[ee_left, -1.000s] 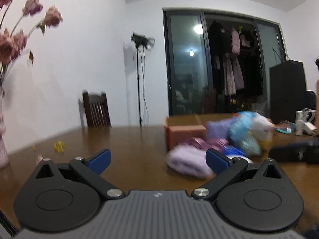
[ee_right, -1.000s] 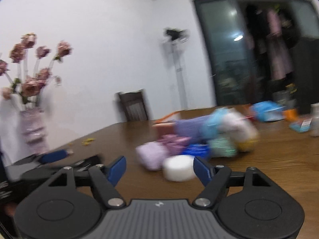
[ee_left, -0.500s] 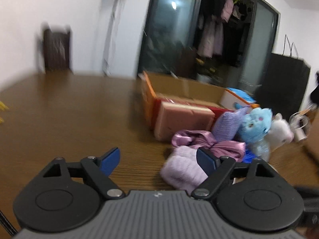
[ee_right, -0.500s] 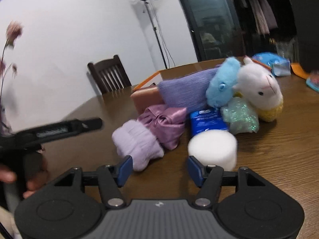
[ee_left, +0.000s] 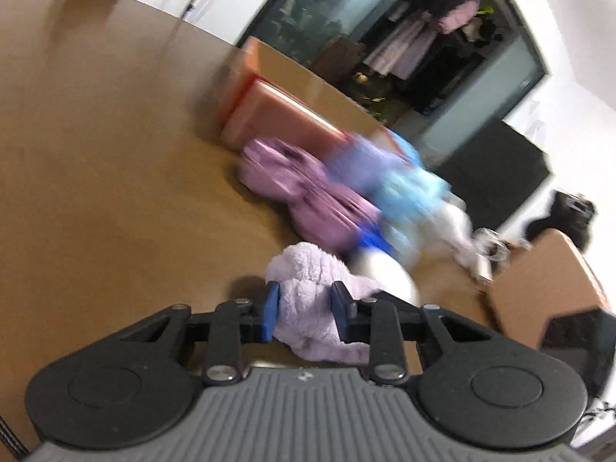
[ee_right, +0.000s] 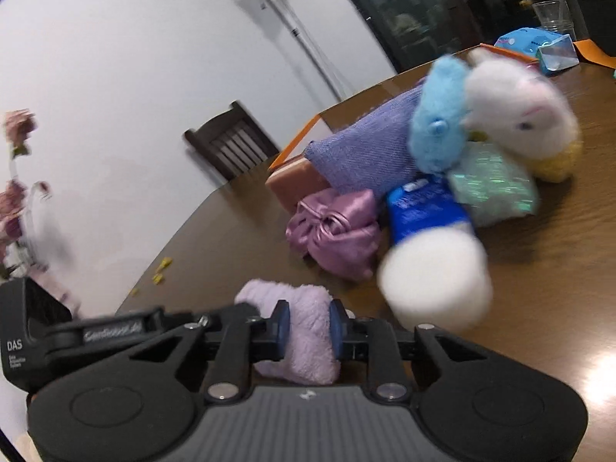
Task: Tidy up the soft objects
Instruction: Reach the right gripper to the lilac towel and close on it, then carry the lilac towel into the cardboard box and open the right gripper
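A fluffy lilac cloth (ee_left: pixel 308 300) (ee_right: pixel 304 335) lies on the brown table at the near edge of a pile of soft things. My left gripper (ee_left: pixel 304 310) has the cloth between its blue pads, which press into it as the jaws are closing. My right gripper (ee_right: pixel 307 327) pinches the same cloth from the other side, its jaws closing too. Behind lie a shiny mauve satin bundle (ee_right: pixel 335 231), a white foam cylinder (ee_right: pixel 435 277), a blue packet (ee_right: pixel 423 208), a purple woven pouch (ee_right: pixel 365 154), a blue plush (ee_right: pixel 439 131) and a white plush (ee_right: pixel 516 115).
An open orange cardboard box (ee_left: pixel 269 88) with a pink block (ee_right: pixel 296 184) against it stands behind the pile. A dark chair (ee_right: pixel 231 146) stands at the table's far side, dried flowers (ee_right: pixel 15 200) at the left. A cardboard flap (ee_left: pixel 546 281) sits at the right.
Both grippers came in to the lilac cloth from either side, rolled, and narrowed their jaws from wide open until the pads pinch the cloth.
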A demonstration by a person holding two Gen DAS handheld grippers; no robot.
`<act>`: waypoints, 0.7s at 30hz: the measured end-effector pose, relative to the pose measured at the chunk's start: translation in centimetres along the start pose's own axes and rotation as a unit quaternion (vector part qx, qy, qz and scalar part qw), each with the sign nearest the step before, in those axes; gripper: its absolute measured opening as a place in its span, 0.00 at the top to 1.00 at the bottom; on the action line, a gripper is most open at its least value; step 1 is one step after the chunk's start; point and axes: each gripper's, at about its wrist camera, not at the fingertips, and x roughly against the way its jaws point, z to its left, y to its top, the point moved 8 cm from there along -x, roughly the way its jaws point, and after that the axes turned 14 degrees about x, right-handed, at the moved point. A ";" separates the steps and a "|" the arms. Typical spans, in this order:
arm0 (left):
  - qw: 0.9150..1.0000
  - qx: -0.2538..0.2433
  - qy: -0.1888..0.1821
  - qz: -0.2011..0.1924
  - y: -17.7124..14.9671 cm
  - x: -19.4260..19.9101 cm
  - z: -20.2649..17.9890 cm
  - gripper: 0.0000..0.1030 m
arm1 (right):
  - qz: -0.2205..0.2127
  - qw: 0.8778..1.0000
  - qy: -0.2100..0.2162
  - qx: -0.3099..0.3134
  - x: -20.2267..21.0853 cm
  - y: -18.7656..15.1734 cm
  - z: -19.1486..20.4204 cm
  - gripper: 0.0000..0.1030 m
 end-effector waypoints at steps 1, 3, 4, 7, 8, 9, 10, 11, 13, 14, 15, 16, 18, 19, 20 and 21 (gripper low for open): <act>1.000 -0.001 -0.004 0.002 -1.3 0.3 -0.9 0.72 | 0.007 1.000 0.001 0.009 1.4 -0.4 -0.4 0.80; 1.000 -0.016 -0.008 0.011 -3.9 0.1 -2.7 0.71 | 0.028 0.999 -0.003 0.028 4.1 -1.7 -1.3 0.80; 1.000 -0.027 -0.001 0.013 -4.7 -0.4 -3.1 0.69 | 0.036 0.999 -0.009 0.030 5.1 -2.2 -1.8 0.79; 0.998 -0.055 0.005 0.025 -5.6 -1.0 -3.8 0.49 | 0.037 0.999 -0.014 0.030 7.4 -2.9 -3.2 0.75; 0.998 -0.059 0.012 0.024 -5.4 -1.2 -4.1 0.43 | 0.032 0.999 -0.017 0.030 7.7 -3.0 -3.5 0.73; 0.997 -0.066 0.018 0.021 -5.2 -1.2 -4.3 0.39 | 0.029 0.999 -0.018 0.031 7.7 -3.0 -3.7 0.73; 0.997 -0.073 0.024 0.017 -5.0 -1.6 -4.5 0.39 | 0.028 0.999 -0.018 0.034 7.6 -3.1 -3.7 0.73; 0.996 -0.079 0.033 0.014 -4.8 -1.8 -4.6 0.40 | 0.026 0.999 -0.016 0.038 7.4 -3.2 -3.9 0.72; 0.995 -0.084 0.053 0.021 -4.9 -2.6 -4.3 0.56 | 0.026 0.999 -0.014 0.043 7.4 -3.5 -4.0 0.70; 0.995 -0.083 0.050 0.031 -5.2 -2.8 -4.3 0.62 | 0.025 0.999 -0.013 0.043 7.2 -3.6 -4.2 0.68; 0.995 -0.084 0.054 0.027 -5.4 -2.8 -4.2 0.63 | 0.026 0.999 -0.013 0.040 7.0 -3.8 -4.4 0.68; 0.994 -0.087 0.058 0.025 -5.7 -2.8 -4.2 0.64 | 0.025 0.999 -0.010 0.034 6.9 -3.9 -4.7 0.69; 0.994 -0.090 0.064 0.021 -5.8 -2.5 -4.5 0.70 | 0.020 0.999 0.003 0.027 6.9 -4.0 -4.9 0.75; 0.994 -0.092 0.062 0.020 -5.7 -2.3 -4.9 0.71 | 0.018 1.000 0.012 0.023 7.0 -4.1 -4.9 0.80; 0.993 -0.101 0.056 0.016 -5.7 -2.1 -5.5 0.74 | 0.012 0.999 0.022 0.020 7.2 -3.9 -4.9 0.81; 0.992 -0.113 0.048 0.007 -5.5 -1.7 -6.5 0.74 | 0.006 0.999 0.028 0.021 7.6 -3.6 -4.7 0.82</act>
